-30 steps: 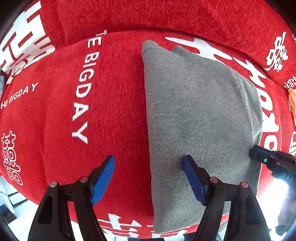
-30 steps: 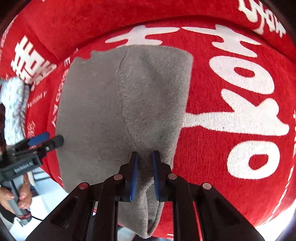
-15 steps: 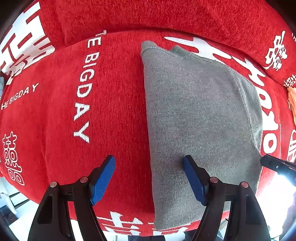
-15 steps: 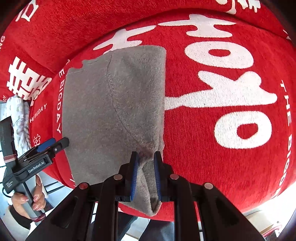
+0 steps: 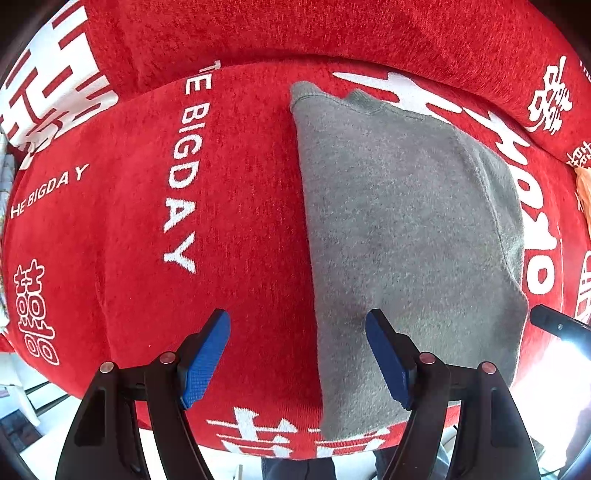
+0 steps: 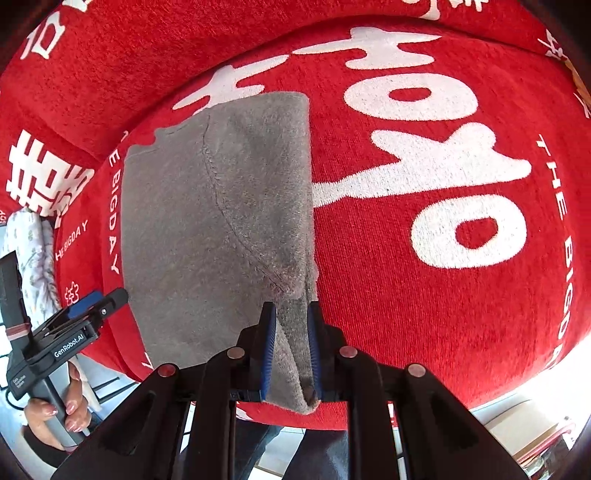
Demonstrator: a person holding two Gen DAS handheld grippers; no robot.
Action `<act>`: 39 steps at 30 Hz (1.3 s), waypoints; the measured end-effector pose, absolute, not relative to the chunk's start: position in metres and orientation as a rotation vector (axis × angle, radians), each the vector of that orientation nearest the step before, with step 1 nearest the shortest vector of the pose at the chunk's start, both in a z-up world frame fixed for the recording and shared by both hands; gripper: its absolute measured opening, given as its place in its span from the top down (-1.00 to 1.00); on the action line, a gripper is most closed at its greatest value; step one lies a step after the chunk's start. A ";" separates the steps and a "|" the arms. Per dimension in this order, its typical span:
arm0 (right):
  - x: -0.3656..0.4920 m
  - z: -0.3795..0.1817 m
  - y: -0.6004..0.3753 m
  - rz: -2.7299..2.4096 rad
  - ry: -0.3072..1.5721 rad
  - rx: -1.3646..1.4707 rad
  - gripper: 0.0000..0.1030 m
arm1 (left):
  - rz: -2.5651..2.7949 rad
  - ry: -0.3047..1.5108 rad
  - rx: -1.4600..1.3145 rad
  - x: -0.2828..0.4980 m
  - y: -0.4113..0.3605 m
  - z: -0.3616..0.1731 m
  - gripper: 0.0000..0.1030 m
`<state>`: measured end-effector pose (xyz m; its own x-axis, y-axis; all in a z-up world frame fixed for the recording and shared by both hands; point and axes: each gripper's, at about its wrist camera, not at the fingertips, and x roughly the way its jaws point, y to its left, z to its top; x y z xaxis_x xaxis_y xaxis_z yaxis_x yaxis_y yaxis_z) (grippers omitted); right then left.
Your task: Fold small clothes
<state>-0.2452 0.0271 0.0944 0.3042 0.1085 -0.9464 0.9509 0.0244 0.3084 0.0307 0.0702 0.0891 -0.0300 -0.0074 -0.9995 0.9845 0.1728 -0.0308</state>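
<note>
A grey knit garment (image 5: pixel 402 229) lies folded lengthwise on a red cover, its collar at the far end. It also shows in the right wrist view (image 6: pixel 218 229). My left gripper (image 5: pixel 297 325) is open and empty, hovering over the garment's near left edge, its right finger above the cloth. My right gripper (image 6: pixel 290 317) is shut on the garment's near right edge, a fold of grey cloth bunched between its blue pads. The left gripper (image 6: pixel 99 304) shows at the left of the right wrist view; the right gripper's tip (image 5: pixel 554 325) shows at the right of the left wrist view.
The red cover (image 5: pixel 122 229) with white lettering spreads over a cushioned seat with a raised back (image 5: pixel 295 33). A pale patterned cloth (image 6: pixel 33 254) hangs at the far left. An orange item (image 5: pixel 583 188) peeks in at the right. The floor lies below the near edge.
My right gripper, still shut on the garment's edge, has swung to the right, and the folded side panel has narrowed toward the middle. My left gripper has barely moved.
</note>
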 end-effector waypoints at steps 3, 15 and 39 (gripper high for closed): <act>-0.242 0.095 0.027 -0.899 1.065 1.383 0.62 | -1.107 1.296 1.064 0.031 0.071 0.093 -0.49; -0.229 0.069 0.038 -0.895 1.198 1.350 0.26 | -1.082 1.320 1.111 0.032 0.082 0.080 -0.49; -0.236 0.106 0.058 -0.910 1.227 1.387 0.17 | -1.039 1.353 1.164 0.034 0.107 0.109 -0.72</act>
<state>-0.2362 0.0585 0.1062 0.1928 0.2001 -0.9606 0.9773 0.0484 0.2062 0.0343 0.1070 0.1091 -0.0060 0.1011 -0.9949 0.9874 0.1582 0.0101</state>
